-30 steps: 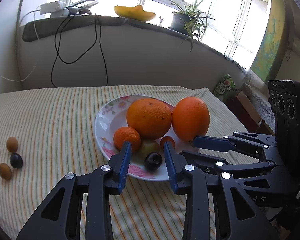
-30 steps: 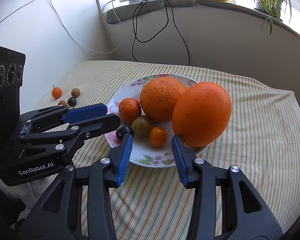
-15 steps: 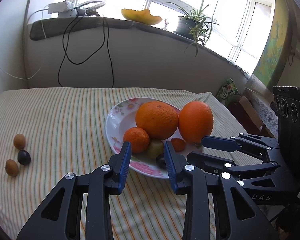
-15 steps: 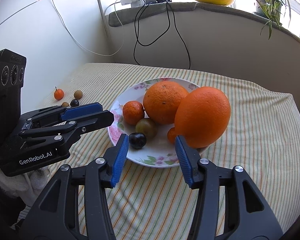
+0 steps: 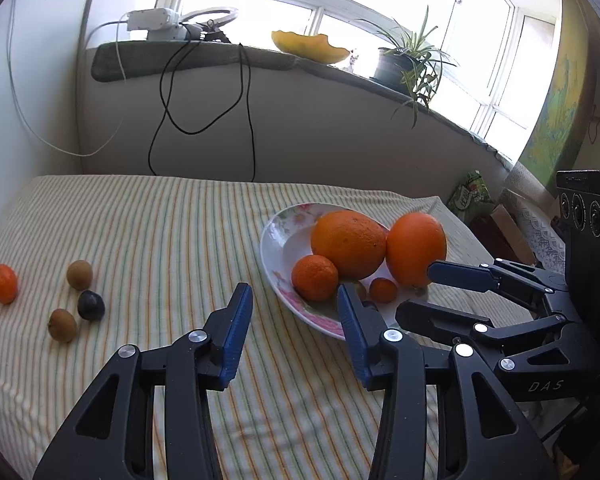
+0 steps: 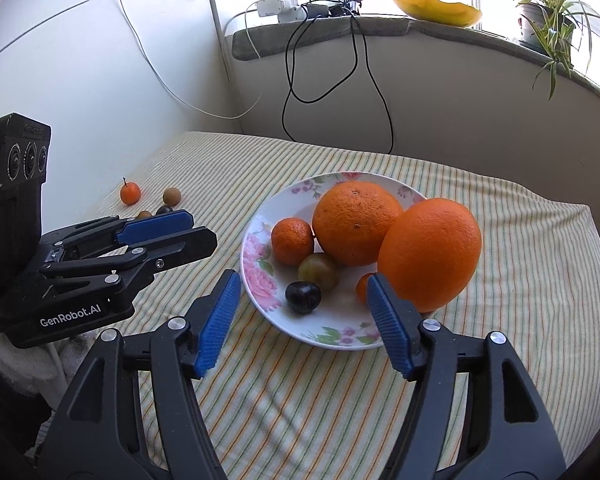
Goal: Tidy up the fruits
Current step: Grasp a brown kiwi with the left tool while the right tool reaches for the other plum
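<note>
Both grippers empty. Left gripper (image 5: pixel 292 334) jaws moderately open; right gripper (image 6: pixel 304 320) jaws wide open, near the plate (image 6: pixel 256 280) rim.

Plate holds two oranges (image 6: pixel 356 224), a mandarin (image 6: pixel 292 241), a green plum (image 6: pixel 318 271) and a dark plum (image 6: pixel 303 297). Four small fruits (image 5: pixel 79 275) lie loose on the table at 9 o'clock in the left view.

Judgement: small fruits are light, smooth and bruise easily; grip lightly across the middle.

Dark plum (image 6: pixel 303 297) between spread jaws, on plate (image 6: pixel 260 276)
</note>
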The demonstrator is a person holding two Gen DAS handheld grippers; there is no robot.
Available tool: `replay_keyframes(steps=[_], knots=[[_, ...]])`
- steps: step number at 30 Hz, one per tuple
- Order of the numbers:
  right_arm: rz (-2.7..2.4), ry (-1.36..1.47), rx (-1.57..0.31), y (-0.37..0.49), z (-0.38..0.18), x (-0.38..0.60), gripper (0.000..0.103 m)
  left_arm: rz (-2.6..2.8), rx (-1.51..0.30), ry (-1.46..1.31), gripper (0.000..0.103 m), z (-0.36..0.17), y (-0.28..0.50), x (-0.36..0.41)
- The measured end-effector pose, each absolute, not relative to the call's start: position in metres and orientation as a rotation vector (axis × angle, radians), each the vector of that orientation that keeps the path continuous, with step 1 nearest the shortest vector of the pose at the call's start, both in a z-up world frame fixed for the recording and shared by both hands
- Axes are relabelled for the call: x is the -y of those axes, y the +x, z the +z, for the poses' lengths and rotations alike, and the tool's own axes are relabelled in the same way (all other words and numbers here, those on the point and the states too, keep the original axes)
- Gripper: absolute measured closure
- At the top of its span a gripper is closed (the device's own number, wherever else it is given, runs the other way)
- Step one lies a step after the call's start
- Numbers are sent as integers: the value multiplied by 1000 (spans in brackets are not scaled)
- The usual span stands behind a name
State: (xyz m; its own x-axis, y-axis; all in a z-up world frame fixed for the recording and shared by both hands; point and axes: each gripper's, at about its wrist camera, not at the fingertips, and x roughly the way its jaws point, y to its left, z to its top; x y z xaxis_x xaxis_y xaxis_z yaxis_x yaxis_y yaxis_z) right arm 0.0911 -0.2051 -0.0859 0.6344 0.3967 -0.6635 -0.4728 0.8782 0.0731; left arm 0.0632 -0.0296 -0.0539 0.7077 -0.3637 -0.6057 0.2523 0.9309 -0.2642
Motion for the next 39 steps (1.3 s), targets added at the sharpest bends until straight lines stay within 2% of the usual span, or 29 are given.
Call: replay_keyframes(steps=[2,5,8,21,30,36,39], knots=[[508,-123,-727,91,-85,200,30,-328,-701,-168,47,-53,61,22],[525,-140,-725,91,-85,191,21,-299,-701,-168,43,-54,60,10],[541,-153,-725,91,-85,182,20,-261,-703,-173,40,-56,57,-7],[632,-191,-726,96,-83,143,20,-115,-718,-199,40,-68,47,-82],[704,-215,-731,104,-84,105,20,-103,-737,-201,41,-78,49,-102],[758,-200,-768,115,-87,78,20,-118,-761,-201,49,-88,54,-107],[778,-204,-793,120,-90,62,28,-124,-771,-198,52,-91,55,-108]])
